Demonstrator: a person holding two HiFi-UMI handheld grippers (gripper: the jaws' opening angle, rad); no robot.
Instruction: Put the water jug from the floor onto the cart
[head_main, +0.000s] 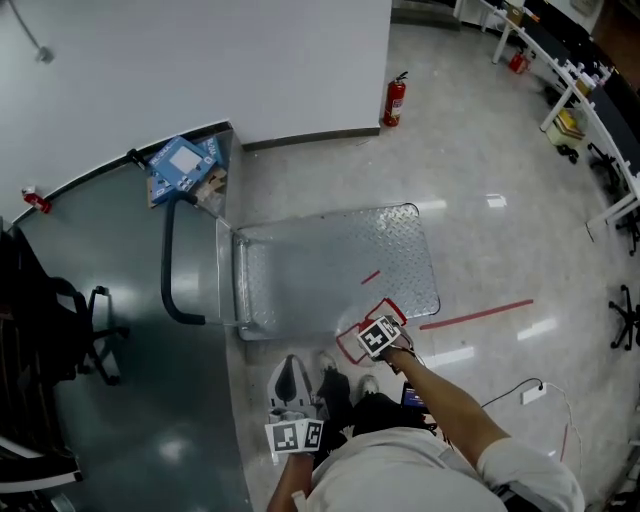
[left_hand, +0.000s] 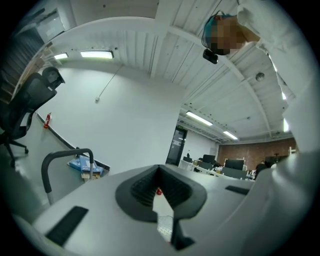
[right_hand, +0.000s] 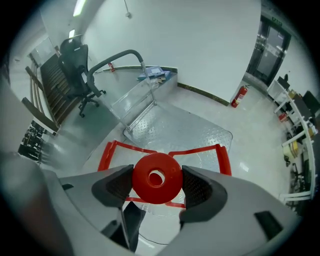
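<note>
1. The right gripper (right_hand: 156, 182) clamped the red cap (right_hand: 167, 172) of the water jug (right_hand: 197, 149), with one jaw on each side.
2. The jug was at the near edge of the cart (head_main: 330, 265).
3. The left gripper (left_hand: 160, 192) was closed and empty.

Water jug (right_hand: 156, 178) — body mostly behind right claw (right_hand: 156, 187)

— What is your cart (head_main: 330, 265) made of?
— Bright tread-plate metal with a raised, rough pattern and a dull sheen. Its handle (head_main: 166, 260) looks matt black.
— And the water jug (right_hand: 200, 159) you have?
— Clear glossy plastic, with a smooth red plastic cap (right_hand: 156, 178). The floor (head_main: 480, 190) under you is polished and mirror-glossy.
</note>
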